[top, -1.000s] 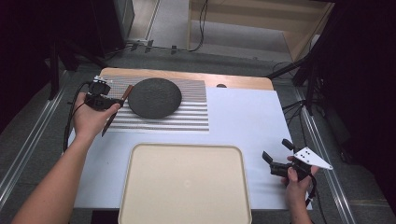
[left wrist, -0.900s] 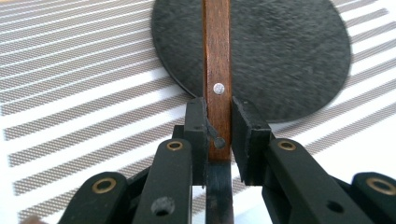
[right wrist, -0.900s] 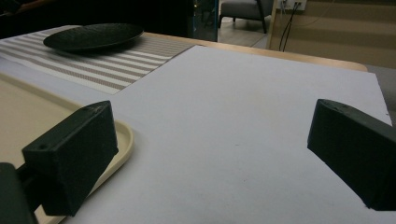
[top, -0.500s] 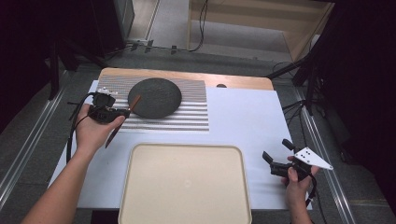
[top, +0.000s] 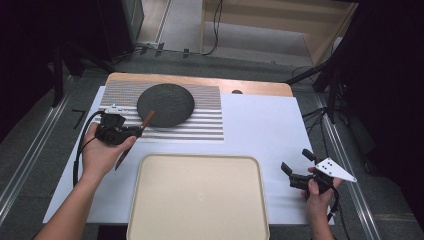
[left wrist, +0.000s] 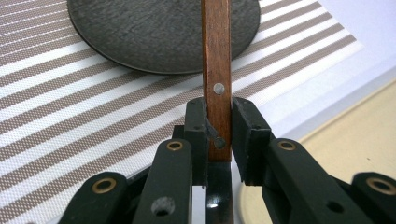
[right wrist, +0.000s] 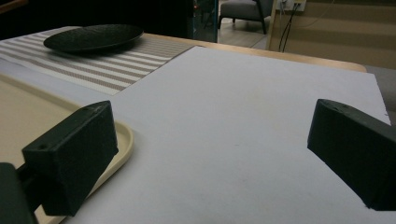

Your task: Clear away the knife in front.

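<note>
One knife [left wrist: 216, 79] is pinched by its wooden handle in the left gripper [top: 131, 133], just beside one dark plate [top: 165, 104] on one striped mat [top: 207, 122]; the right gripper [top: 295, 167] is spread wide beside one tray [top: 197, 197].

Brown knife handle [left wrist: 216, 56]; black plate [top: 165, 104]; striped mat [top: 205, 125]

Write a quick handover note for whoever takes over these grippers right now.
Left hand-held gripper: shut on the wooden handle of a knife, held over the striped placemat near the dark plate.
Right hand-held gripper: open, holding nothing, at the table's right front edge.
Beige tray: nothing on it.
Done: knife picked up.
Left: probably set it down; where is unclear.
</note>
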The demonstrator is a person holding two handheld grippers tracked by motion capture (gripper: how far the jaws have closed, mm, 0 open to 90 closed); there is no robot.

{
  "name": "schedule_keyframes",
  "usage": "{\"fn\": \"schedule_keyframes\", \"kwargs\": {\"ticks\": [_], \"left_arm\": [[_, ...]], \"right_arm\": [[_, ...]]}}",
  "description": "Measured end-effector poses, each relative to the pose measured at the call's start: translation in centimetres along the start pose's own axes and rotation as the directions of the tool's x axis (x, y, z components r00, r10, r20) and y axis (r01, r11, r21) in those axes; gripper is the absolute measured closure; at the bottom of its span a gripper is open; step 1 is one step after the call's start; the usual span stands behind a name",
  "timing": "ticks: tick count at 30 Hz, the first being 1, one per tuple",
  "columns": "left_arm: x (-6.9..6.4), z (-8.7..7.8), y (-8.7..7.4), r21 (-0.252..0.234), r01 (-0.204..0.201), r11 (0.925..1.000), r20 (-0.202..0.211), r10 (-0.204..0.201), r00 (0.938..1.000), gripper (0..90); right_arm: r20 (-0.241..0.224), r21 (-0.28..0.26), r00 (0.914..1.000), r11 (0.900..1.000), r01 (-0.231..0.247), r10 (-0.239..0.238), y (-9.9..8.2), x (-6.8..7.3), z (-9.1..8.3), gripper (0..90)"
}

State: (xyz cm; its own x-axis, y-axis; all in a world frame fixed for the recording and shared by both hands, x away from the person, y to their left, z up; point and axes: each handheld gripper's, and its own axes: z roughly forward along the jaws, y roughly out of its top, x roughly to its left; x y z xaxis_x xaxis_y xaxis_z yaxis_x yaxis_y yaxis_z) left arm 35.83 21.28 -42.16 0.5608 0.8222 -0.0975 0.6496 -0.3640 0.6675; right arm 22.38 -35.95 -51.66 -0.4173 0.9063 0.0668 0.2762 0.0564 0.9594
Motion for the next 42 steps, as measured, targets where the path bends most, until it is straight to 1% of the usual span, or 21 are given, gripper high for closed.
{"fn": "schedule_keyframes", "kwargs": {"ticks": [3, 6, 14, 17, 20, 22, 27, 32, 34, 42], "left_arm": [[-0.5, -0.3, -0.4, -0.004, -0.002, 1.0, 0.01, 0.002, 0.9999, 76.9], [-1.2, -0.5, -0.8, -0.002, -0.009, 1.0, -0.001, 0.009, 1.0, 76.9], [-2.7, -1.0, -2.1, -0.016, -0.008, 0.9998, 0.02, 0.008, 0.9998, 76.9], [-3.2, -1.4, -2.5, -0.028, -0.004, 0.9996, 0.028, 0.005, 0.9996, 76.9], [-3.9, -1.8, -2.9, -0.032, -0.014, 0.9994, 0.034, 0.015, 0.9993, 76.9], [-4.5, -1.9, -3.2, -0.032, -0.025, 0.9992, 0.029, 0.026, 0.9992, 76.9], [-5.7, -2.2, -3.8, -0.037, -0.036, 0.9987, 0.048, 0.037, 0.9981, 76.9], [-6.8, -2.2, -4.6, -0.053, -0.023, 0.9984, 0.069, 0.026, 0.9973, 76.9], [-7.1, -2.1, -4.9, -0.048, -0.025, 0.9985, 0.075, 0.029, 0.9968, 76.9], [-8.3, -1.9, -6.4, -0.051, -0.005, 0.9987, 0.108, 0.011, 0.9941, 76.9]], "right_arm": [[-0.002, 0.0, 1.0, 1.0, 0.002, -0.002, 0.0, 0.0, 0.0, 0.1], [-0.002, 0.0, 1.0, 1.0, 0.002, -0.002, 0.0, 0.0, 0.0, 0.1], [-0.003, -0.001, 1.0, 1.0, 0.002, -0.002, 0.0, 0.0, 0.0, 0.1], [-0.003, -0.002, 1.0, 1.0, 0.001, -0.001, 0.0, 0.0, -0.1, 0.2], [-0.004, -0.002, 1.0, 1.0, 0.001, -0.001, 0.0, 0.0, -0.1, 0.1], [-0.004, -0.002, 1.0, 1.0, 0.0, 0.0, 0.0, 0.0, -0.1, 0.2], [-0.004, -0.003, 1.0, 1.0, 0.001, -0.001, 0.0, 0.0, -0.1, 0.2], [-0.005, -0.002, 1.0, 1.0, 0.002, -0.002, 0.0, 0.0, -0.1, 0.1], [-0.004, -0.003, 1.0, 1.0, 0.001, -0.001, 0.0, 0.0, -0.1, 0.2], [-0.005, -0.001, 1.0, 1.0, 0.002, -0.002, 0.0, 0.0, -0.1, 0.2]]}}
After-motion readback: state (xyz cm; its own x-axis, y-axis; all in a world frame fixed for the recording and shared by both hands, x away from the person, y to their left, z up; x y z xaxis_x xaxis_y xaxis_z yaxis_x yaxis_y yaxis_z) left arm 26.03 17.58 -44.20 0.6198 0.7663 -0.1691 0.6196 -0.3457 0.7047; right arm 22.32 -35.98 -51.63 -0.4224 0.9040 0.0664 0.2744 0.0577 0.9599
